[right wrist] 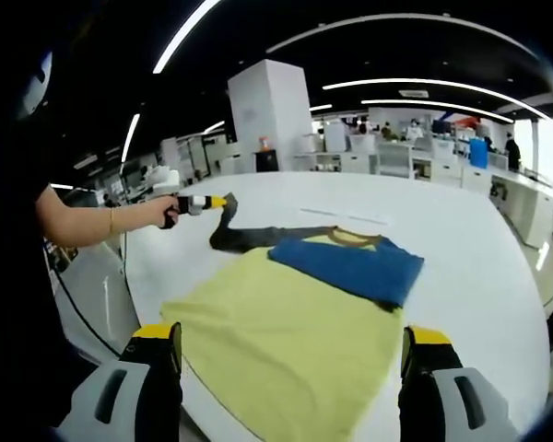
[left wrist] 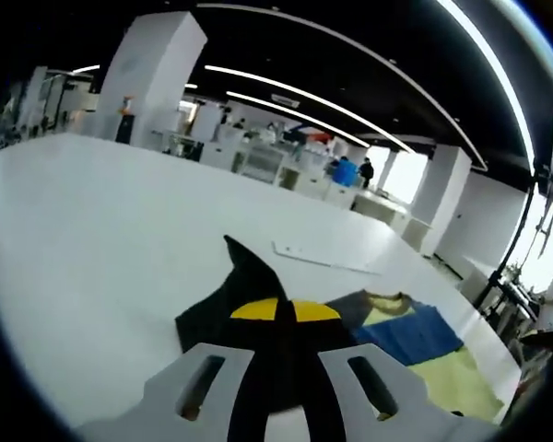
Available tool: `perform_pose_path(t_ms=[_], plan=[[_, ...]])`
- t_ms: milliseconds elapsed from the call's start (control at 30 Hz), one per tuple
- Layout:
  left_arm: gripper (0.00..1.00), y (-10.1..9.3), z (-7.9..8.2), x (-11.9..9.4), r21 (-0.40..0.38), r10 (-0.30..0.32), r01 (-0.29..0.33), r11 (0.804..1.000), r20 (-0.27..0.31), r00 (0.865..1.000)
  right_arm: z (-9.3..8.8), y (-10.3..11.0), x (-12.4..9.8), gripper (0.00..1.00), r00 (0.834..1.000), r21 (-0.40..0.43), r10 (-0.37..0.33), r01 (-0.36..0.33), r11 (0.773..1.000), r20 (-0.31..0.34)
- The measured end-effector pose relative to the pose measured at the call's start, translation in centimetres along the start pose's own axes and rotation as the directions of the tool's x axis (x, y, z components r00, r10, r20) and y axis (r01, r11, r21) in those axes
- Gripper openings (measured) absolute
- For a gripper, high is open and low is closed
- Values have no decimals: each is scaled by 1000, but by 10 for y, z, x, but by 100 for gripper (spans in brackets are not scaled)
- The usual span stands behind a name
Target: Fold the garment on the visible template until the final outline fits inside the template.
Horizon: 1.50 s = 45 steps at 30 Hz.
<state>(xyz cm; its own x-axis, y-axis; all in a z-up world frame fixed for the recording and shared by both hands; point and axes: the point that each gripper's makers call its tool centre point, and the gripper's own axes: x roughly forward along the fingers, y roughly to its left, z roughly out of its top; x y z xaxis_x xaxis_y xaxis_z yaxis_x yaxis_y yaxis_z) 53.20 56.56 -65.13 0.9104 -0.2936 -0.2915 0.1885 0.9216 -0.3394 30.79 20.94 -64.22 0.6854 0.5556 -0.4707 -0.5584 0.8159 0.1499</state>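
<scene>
Two tools, left tool (left wrist: 286, 318) pinching garment's (right wrist: 304, 313) dark sleeve (right wrist: 249, 238), its far edge hidden, right tool (right wrist: 290, 345) wide apart, empty

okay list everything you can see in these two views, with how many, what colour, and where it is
garment: one, blue panel with a dark sleeve, lying on the template; sleeve end lifted off it
template: one, pale yellow sheet, spread flat on the table
table: one, white, under everything
flat strip: one, white, on the table beyond the garment
pillars: several, white, in the background
ceiling lights: several long white strips
people: a few, far off at benches
left gripper: one, yellow-tipped, shut on the dark sleeve
right gripper: one, grey with yellow tips, open over the template's near edge
hand: one, holding the left gripper
</scene>
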Motion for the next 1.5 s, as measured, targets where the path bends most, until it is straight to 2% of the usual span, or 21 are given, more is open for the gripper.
perform_pose_path(t_ms=[400,733,1167,1400,1500], plan=[[1,-52,-2,18,-10,-97,98,995,1,995,-5,2,1,99,1000,4,9,-9,1000,-6],[1,-79,-9,27,-29,-137,136,990,0,991,-9,11,4,99,999,5,34,-34,999,-10],[1,-130,-5,41,-38,-231,232,972,23,973,-16,19,7,99,999,20,48,-48,999,-13],[1,-149,-4,53,-45,-267,268,962,24,963,-18,17,4,99,999,28,40,-40,999,-16],[1,-163,-5,57,-35,-294,294,955,23,956,-20,15,3,99,999,30,37,-36,999,-22]])
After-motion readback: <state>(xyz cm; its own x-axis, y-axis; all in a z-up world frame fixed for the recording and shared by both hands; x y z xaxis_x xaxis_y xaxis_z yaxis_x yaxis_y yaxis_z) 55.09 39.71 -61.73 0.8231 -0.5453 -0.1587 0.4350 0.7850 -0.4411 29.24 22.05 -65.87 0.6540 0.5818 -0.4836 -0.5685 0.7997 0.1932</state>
